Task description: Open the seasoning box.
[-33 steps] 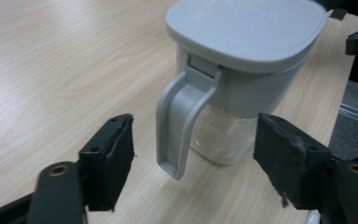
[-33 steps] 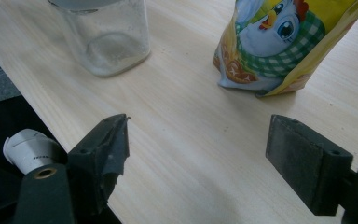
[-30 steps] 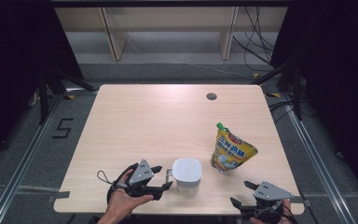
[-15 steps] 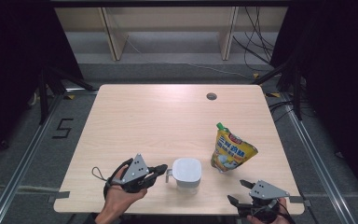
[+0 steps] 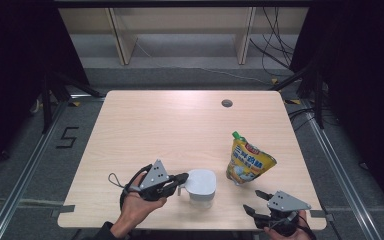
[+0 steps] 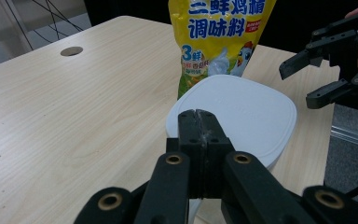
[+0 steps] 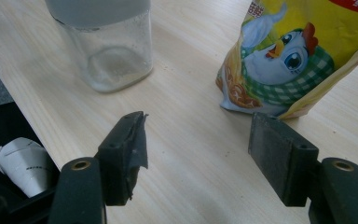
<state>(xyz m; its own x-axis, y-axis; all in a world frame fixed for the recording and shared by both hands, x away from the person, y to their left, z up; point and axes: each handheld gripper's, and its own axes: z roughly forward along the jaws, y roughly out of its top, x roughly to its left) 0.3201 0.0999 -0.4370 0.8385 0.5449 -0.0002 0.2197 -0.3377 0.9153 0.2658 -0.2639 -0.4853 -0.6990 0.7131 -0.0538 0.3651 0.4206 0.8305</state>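
The table (image 5: 145, 120) is pale wood with fine grain lines and a small round hole near the far edge. Near the front edge stands a little see-through jar (image 5: 200, 187) with a smooth white lid shaped like a square with round corners. Through its cloudy wall the jar (image 7: 109, 51) looks almost empty.

The left gripper (image 5: 179, 178) is black with a grey three-cornered plate on top. Its jaws are pressed tight together, right at the near edge of the lid (image 6: 235, 114). I cannot tell if anything thin is pinched between them.

Just beside the jar stands a shiny yellow pouch (image 5: 247, 162) with a green cap and a cartoon chicken on it. It is puffy and leans a bit.

The right gripper (image 7: 196, 140) has jaws standing fairly wide, and they have just been closing a little. Nothing is between them but bare table, near the pouch's bottom.
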